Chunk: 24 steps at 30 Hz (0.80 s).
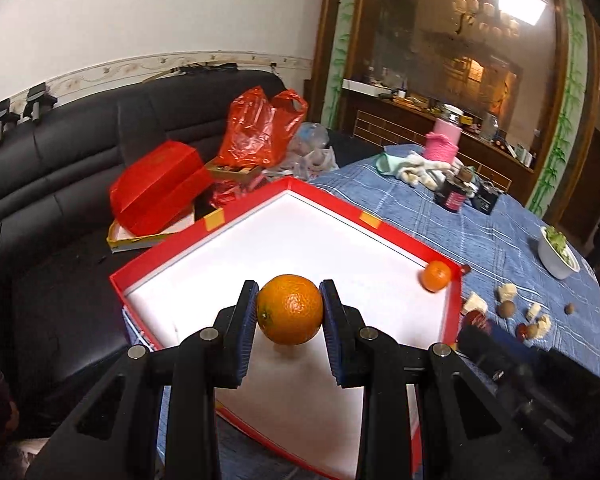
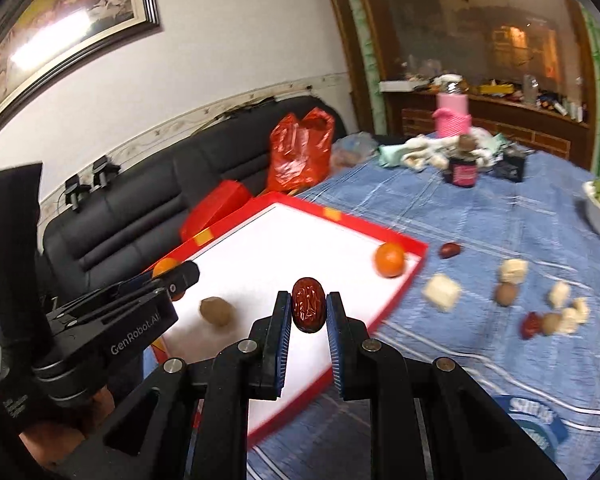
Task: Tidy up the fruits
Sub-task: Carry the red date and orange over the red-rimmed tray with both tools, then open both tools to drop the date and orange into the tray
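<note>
Left wrist: left gripper clamped on orange, held over tray; second orange sits in tray's far right corner. Judgement: lower before letting go, clear of that one.

Right wrist: right gripper pinches date above tray's near edge. Only this view shows the brown fruit inside.

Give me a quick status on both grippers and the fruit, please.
Left gripper shut on orange. Right gripper shut on red date. Both over red tray. Nothing blocking.
</note>
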Tool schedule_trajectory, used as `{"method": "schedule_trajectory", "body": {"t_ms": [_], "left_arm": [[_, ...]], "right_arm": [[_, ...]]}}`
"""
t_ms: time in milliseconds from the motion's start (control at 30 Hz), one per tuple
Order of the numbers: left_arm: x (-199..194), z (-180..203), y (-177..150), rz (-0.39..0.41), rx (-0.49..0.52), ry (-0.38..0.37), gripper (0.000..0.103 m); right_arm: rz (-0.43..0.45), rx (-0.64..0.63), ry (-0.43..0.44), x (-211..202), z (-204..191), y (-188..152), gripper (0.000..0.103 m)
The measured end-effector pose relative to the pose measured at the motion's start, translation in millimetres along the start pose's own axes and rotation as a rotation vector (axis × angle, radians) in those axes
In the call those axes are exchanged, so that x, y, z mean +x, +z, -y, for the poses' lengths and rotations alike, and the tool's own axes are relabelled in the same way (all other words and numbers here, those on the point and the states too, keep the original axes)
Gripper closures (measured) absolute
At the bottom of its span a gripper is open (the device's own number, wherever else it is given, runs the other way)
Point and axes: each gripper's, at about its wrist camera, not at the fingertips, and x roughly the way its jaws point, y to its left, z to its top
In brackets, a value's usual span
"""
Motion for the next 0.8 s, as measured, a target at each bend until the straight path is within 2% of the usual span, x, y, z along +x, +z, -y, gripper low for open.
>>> {"method": "schedule_trajectory", "body": {"t_ms": [300, 800], "left_arm": [[11.6, -12.8, 2.4, -0.022, -0.018, 0.032, 0.074], [30.8, -16.7, 0.7, -0.082, 0.002, 0.062, 0.074]], "right_arm": [[-0.053, -0.036, 0.033, 24.2, -20.1, -4.7, 0.086], [-0.096, -0.038, 0.038, 44.2, -21.7, -5.5, 0.086]]}}
